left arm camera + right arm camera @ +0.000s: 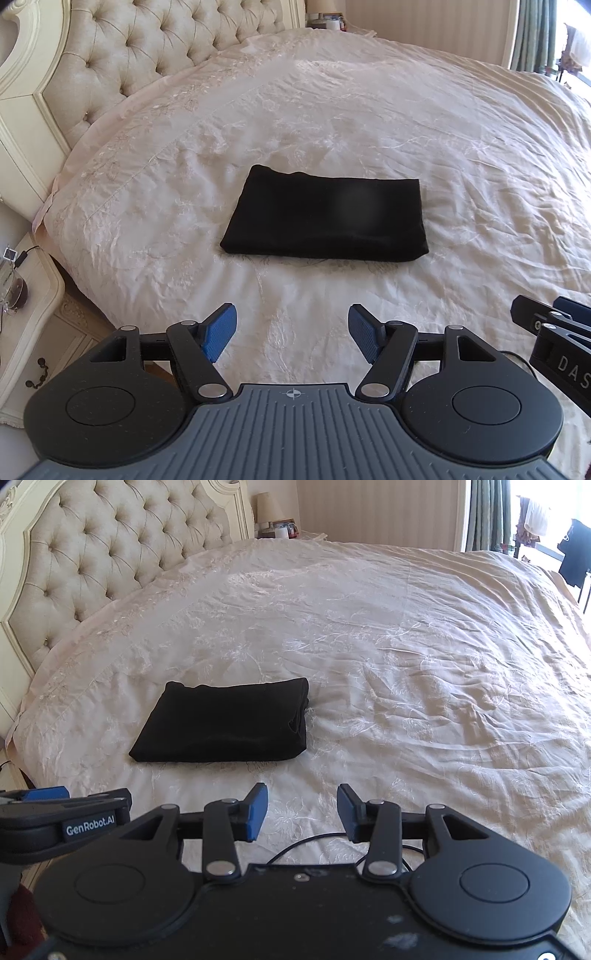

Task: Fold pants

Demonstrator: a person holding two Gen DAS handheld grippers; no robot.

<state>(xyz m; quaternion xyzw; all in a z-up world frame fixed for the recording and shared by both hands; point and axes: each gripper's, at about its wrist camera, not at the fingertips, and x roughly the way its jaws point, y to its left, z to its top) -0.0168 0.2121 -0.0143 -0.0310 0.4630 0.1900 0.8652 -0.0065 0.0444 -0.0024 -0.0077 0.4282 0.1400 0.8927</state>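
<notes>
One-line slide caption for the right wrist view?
Folded black fabric pants lie on the cream embroidered bedspread; open right gripper empty.

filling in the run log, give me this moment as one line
pants: folded black rectangle, flat on bed | left tongs: open, empty, short of pants | right tongs: open, empty, short of pants

This is a bedroom in a home: a large bed [369, 122] lies ahead, its tufted headboard [122, 48] ahead-left, a nightstand [33, 314] at left, curtains [487, 513] far right.
</notes>
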